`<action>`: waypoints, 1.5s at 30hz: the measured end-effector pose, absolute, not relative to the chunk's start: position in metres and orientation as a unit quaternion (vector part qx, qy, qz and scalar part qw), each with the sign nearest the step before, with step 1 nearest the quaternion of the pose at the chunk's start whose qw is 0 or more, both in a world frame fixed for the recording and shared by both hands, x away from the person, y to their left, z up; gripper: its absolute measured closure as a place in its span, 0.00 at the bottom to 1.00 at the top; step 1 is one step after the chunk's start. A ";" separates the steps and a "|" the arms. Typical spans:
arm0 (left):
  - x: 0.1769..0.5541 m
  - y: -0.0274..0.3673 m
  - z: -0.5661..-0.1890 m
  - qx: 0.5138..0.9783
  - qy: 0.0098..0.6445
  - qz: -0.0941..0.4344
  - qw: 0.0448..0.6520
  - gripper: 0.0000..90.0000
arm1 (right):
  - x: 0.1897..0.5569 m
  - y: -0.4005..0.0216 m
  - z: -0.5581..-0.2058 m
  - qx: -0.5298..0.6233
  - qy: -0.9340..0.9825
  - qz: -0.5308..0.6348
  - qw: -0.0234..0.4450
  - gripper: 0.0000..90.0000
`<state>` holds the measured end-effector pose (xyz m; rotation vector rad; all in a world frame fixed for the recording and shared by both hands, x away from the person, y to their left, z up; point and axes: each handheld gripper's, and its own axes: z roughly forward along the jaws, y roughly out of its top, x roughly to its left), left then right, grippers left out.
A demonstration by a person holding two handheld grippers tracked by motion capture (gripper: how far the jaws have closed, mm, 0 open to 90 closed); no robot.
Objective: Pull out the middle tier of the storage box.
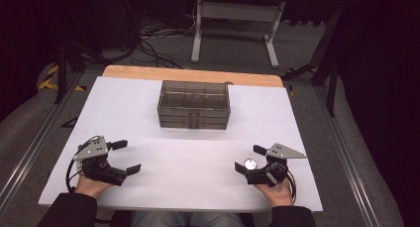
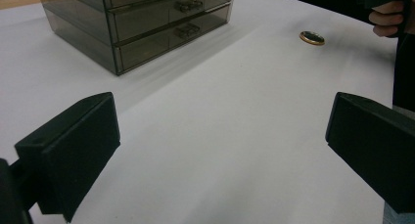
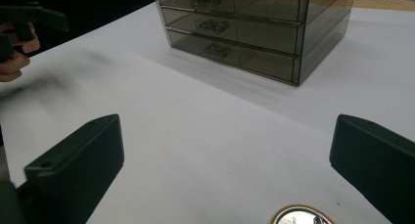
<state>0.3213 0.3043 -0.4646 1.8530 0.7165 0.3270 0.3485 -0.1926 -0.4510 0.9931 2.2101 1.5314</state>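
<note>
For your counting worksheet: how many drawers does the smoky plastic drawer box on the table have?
3, stacked in the drawer box: top drawer, middle drawer, bottom drawer. All are shut; none seems hidden.

Beyond the white-covered tabletop (image 1: 124, 108), grey carpet (image 1: 237, 58) runs under a pale desk frame (image 1: 235, 19); black cables (image 1: 153, 38) sprawl left of it, amid darkness.

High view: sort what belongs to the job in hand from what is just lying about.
In the job: round metal disc between the open right gripper's jaws; smoky drawer box; open left gripper.
Lying about: floor cables; white stand.
</note>
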 end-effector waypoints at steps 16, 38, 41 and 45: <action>0.319 0.304 -0.466 0.777 0.306 0.143 0.530 0.00 | 0.349 -0.191 -0.445 0.346 0.759 0.534 0.138 0.00; 0.317 0.306 -0.466 0.775 0.308 0.147 0.532 0.00 | 0.363 -0.175 -0.421 0.330 0.770 0.527 0.139 0.00; 0.317 0.306 -0.466 0.776 0.308 0.147 0.531 0.00 | 0.366 -0.171 -0.420 0.328 0.772 0.526 0.139 0.00; 0.317 0.306 -0.465 0.776 0.305 0.151 0.530 0.00 | 0.369 -0.165 -0.418 0.326 0.774 0.526 0.135 0.00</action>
